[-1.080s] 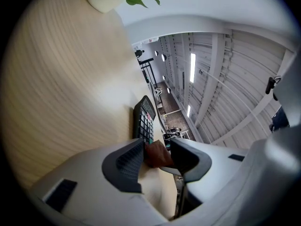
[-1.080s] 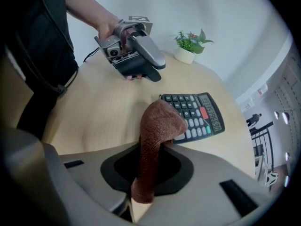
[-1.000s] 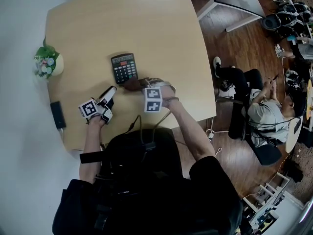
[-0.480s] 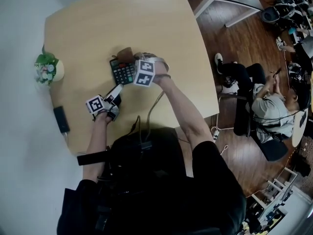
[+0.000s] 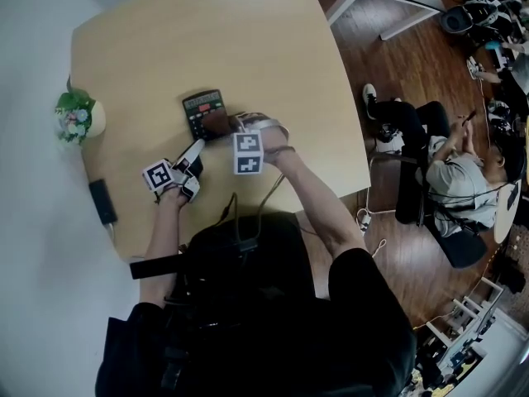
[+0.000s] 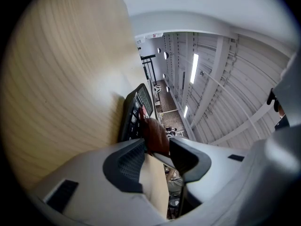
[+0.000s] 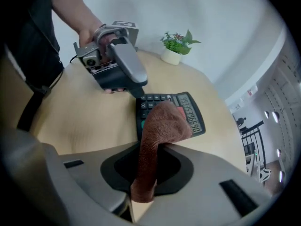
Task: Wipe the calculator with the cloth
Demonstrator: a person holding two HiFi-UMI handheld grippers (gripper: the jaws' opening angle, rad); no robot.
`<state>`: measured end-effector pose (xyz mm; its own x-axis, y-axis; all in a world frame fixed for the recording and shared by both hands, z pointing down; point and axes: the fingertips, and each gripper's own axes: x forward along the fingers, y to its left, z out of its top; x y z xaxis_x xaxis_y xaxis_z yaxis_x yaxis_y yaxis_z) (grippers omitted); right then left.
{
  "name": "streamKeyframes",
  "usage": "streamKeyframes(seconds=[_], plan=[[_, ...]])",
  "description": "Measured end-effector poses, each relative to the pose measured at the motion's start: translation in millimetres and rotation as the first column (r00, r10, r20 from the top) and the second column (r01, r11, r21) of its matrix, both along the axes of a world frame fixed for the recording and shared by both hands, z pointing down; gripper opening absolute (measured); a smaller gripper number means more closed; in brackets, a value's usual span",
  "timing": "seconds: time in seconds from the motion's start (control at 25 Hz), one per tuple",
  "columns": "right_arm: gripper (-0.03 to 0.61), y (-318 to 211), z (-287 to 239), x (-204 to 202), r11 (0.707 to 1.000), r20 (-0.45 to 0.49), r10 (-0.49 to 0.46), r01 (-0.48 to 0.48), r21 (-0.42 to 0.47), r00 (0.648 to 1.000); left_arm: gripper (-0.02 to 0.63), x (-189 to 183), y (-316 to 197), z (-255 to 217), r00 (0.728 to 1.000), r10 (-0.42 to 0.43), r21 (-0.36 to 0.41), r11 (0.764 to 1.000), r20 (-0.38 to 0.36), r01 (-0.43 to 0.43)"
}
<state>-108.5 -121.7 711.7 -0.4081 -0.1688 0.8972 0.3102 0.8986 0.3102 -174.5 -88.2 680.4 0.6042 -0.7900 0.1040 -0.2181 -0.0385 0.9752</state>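
Black desk calculator (image 5: 204,110) sits just ahead of the right gripper (image 7: 153,164), clamped on brown terry cloth (image 7: 162,121). Left gripper (image 6: 157,155), jaws apart, empty, probably braces it.

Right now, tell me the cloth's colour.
Reddish-brown; the cloth shows best in the right gripper view.

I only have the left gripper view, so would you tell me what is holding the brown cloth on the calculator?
Observer: The right gripper is. Its jaws are shut on the cloth, whose free end lies on the calculator keys.
Operator: Thank you. Where is my left gripper relative to the calculator?
Observer: The left gripper has its tip at a corner of the keypad end. I cannot confirm contact.
Operator: What else is on the table?
Observer: A potted plant and a black device, both near the left edge of the table.
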Motion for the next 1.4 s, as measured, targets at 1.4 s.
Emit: streamKeyframes(seconds=[1.4], plan=[[0.058, 61.8, 9.9, 24.0, 0.995, -0.037, -0.006, 0.002, -0.099, 0.999, 0.158, 17.7, 1.8, -3.8, 0.996, 0.069, -0.001, 0.998, 0.052, -0.069]])
